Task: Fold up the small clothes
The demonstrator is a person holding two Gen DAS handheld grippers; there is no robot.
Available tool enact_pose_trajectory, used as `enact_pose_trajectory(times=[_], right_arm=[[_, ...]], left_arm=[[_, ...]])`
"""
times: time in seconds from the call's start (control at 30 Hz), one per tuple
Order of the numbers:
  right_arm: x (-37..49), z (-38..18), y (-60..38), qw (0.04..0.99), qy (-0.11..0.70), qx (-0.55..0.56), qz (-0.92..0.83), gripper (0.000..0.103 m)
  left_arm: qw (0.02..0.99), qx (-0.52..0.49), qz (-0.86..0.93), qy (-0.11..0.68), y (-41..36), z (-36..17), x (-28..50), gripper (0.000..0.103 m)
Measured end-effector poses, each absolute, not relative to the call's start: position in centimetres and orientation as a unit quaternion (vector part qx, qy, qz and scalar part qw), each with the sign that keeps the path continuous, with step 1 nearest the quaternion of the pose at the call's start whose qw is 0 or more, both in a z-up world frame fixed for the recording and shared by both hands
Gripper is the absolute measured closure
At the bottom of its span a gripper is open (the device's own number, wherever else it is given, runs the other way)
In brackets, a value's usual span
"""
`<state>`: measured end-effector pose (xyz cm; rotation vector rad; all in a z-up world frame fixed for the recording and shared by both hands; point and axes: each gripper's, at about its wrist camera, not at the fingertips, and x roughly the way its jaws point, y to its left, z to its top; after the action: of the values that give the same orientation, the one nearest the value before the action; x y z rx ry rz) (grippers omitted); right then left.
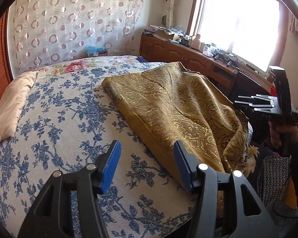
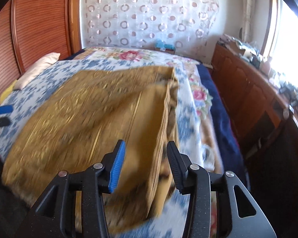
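A golden-brown paisley cloth (image 1: 180, 107) lies partly folded on the bed, its near corner hanging over the bed's right edge. My left gripper (image 1: 147, 148) is open and empty above the bed, with the cloth's left hem by its right finger. My right gripper shows at the far right of the left wrist view (image 1: 256, 104). In the blurred right wrist view the cloth (image 2: 93, 115) is spread below, with a folded-over flap at its right side. My right gripper (image 2: 146, 150) is open above that flap's edge. My left gripper's blue finger (image 2: 3, 109) shows at the left edge.
The bed has a blue-and-white floral cover (image 1: 65, 119) and a cream pillow (image 1: 12, 107) at the left. A wooden cabinet (image 1: 188, 55) with clutter runs under the window at the right. A circle-patterned curtain (image 2: 149, 13) hangs behind the bed. A wooden headboard (image 2: 29, 29) stands at the left.
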<state>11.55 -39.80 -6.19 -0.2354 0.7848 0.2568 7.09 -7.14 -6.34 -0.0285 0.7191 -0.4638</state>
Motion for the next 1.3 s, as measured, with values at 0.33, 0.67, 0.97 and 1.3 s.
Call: enact_pose_trajectory(times=[0.33, 0.67, 0.97, 1.3], right_arm=[[10.1, -8.2, -40.2, 0.905, 0.403, -0.081, 0.110, 0.067], [8.4, -5.5, -42.3, 0.921, 0.366, -0.082, 0.107, 0.101], [8.5, -6.2, -44.8, 0.917, 0.385, -0.076, 0.070, 0.101], [8.4, -5.6, -45.3, 0.929, 0.360, -0.039, 0.075, 0.044]], left_arm=[[0.905, 0.000, -0.232, 0.357, -8.8, -6.8, 7.1, 0.049], [0.903, -0.005, -0.235, 0.360, -8.8, -7.1, 7.0, 0.049], [0.900, 0.000, -0.240, 0.364, -9.3, -7.4, 6.5, 0.049], [0.896, 0.005, -0.246, 0.370, -10.1, -7.8, 6.4, 0.049]])
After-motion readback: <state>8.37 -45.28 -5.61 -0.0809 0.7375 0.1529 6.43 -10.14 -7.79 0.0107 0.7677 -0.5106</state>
